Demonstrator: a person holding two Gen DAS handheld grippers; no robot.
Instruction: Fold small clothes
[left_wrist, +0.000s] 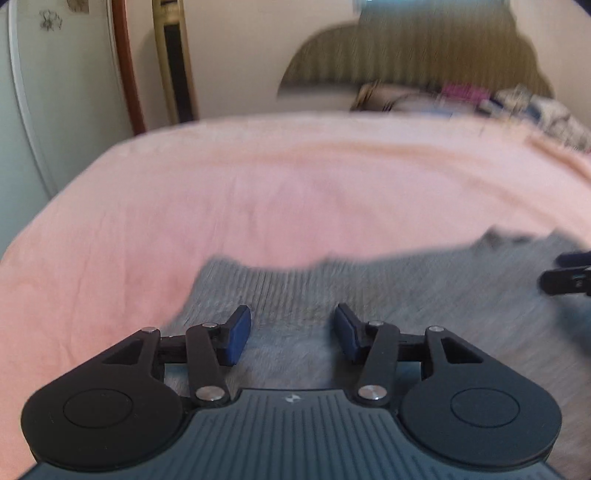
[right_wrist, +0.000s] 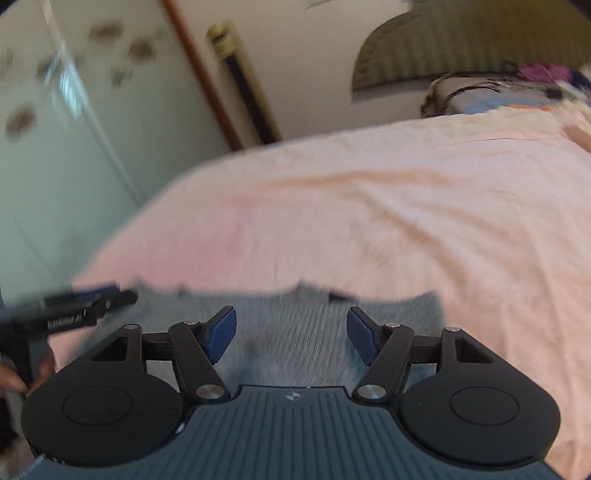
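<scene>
Right wrist alone shows a hand (right_wrist: 14, 373) beside the left gripper (right_wrist: 110, 291).

Pink-sheeted bed (left_wrist: 295, 177), grey knit garment (left_wrist: 369, 295) lying on it

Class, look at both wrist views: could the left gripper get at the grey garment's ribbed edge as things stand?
Probably yes. The left gripper is open, with nothing between its jaws, over the grey garment; the ribbed edge lies just ahead, uncovered. The right gripper is off to the side.
</scene>
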